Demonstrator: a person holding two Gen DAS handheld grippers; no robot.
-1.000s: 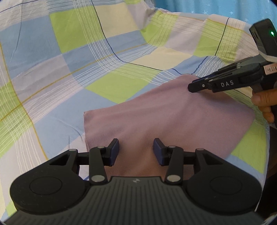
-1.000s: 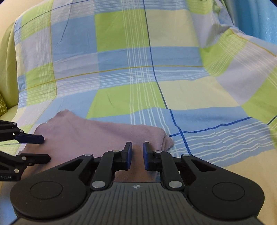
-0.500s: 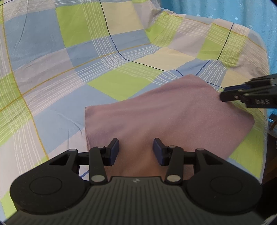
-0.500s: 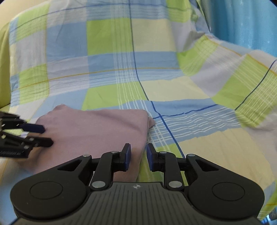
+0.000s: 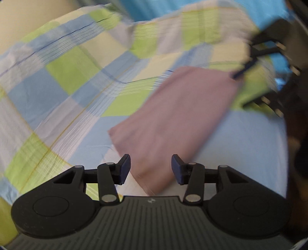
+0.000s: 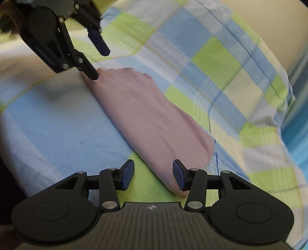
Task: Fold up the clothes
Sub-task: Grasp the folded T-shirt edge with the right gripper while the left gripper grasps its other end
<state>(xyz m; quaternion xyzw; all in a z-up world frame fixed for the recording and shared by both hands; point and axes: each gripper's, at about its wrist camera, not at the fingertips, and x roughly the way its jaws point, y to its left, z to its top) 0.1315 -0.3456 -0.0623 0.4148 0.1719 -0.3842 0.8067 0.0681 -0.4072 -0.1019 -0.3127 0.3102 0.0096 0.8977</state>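
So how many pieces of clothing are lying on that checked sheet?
1: a folded mauve garment lies flat on the checked sheet, between the two open grippers. Nothing else shows, though the blurred edges could hide more.

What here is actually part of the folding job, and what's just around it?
Part of the job:
- mauve garment, lying folded
- left gripper, open, empty
- right gripper, open, empty

Just there:
- checked sheet under the garment
- blue curtain behind

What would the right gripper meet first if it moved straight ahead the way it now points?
Most likely the folded mauve cloth: its near end lies between the open fingers of the right gripper. Depth is unclear, so the checked sheet beneath might come first.
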